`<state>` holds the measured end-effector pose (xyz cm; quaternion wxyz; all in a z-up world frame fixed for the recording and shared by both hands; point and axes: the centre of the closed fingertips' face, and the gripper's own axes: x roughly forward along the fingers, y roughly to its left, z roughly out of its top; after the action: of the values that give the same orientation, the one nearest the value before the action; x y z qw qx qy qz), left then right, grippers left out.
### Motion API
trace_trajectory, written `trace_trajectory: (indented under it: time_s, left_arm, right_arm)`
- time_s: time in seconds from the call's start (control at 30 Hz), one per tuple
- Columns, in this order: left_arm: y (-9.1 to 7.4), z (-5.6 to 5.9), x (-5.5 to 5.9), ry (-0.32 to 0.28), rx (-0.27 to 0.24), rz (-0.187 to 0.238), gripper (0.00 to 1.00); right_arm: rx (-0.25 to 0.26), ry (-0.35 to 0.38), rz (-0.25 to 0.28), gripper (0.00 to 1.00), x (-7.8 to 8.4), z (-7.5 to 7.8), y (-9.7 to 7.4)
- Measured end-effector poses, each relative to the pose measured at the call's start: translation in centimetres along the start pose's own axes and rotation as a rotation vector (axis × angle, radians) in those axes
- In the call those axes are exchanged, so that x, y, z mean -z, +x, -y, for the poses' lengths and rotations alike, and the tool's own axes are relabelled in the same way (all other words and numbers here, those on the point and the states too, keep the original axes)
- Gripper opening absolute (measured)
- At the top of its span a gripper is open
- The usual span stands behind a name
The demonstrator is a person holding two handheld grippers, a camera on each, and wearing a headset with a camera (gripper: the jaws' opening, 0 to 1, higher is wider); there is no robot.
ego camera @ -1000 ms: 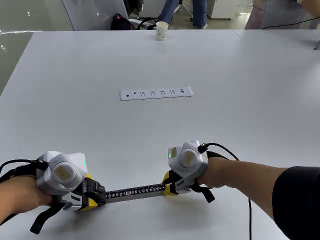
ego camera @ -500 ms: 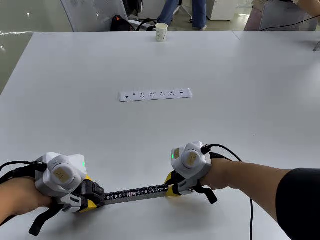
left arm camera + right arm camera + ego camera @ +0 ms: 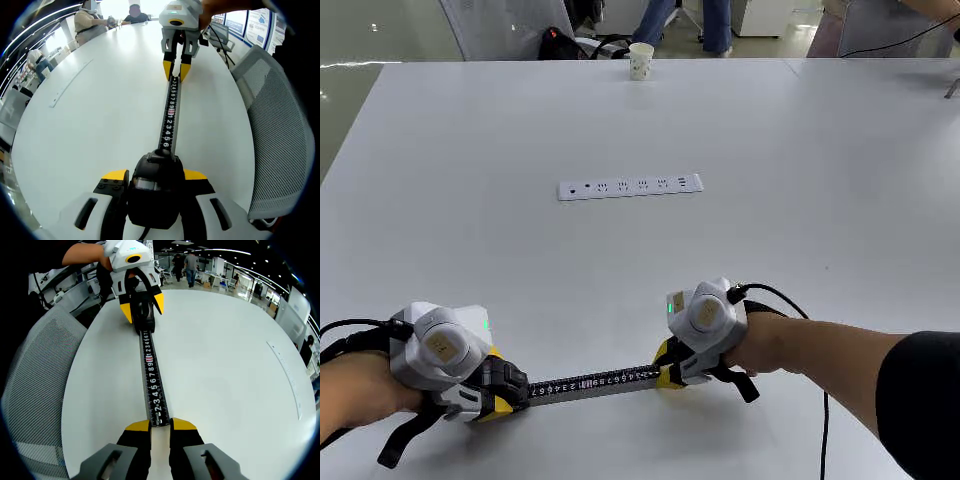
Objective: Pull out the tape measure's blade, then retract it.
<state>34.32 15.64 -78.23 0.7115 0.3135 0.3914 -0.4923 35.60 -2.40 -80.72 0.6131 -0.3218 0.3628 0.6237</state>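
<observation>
The tape measure's black case (image 3: 152,192) sits between the yellow-tipped jaws of my left gripper (image 3: 498,392), which is shut on it near the table's front left. Its black blade (image 3: 592,382) with white numbers runs to the right, low over the white table (image 3: 640,130). My right gripper (image 3: 665,368) is shut on the blade's tip (image 3: 159,422). In the left gripper view the blade (image 3: 170,111) stretches away to the right gripper (image 3: 176,71). Seen from the right gripper, the blade (image 3: 151,380) leads to the case (image 3: 142,310) in the left gripper (image 3: 141,306).
A white power strip (image 3: 630,186) lies in the middle of the table. A paper cup (image 3: 640,60) stands at the far edge, with a person's legs beyond it. A grey mesh chair (image 3: 280,130) is beside the near edge.
My right gripper has moved a little to the right with the blade's tip, so slightly more blade is out. The left gripper has stayed in place.
</observation>
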Motion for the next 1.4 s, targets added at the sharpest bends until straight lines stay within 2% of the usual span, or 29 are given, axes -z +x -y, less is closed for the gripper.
trace_trajectory:
  time_s: [1.4]
  left_arm:
    - [0.0, 0.0, 0.0, 0.001, -0.004, 0.002, 0.35]
  right_arm:
    - [0.009, 0.007, -0.006, 0.09, 1.9, 0.1, -1.1]
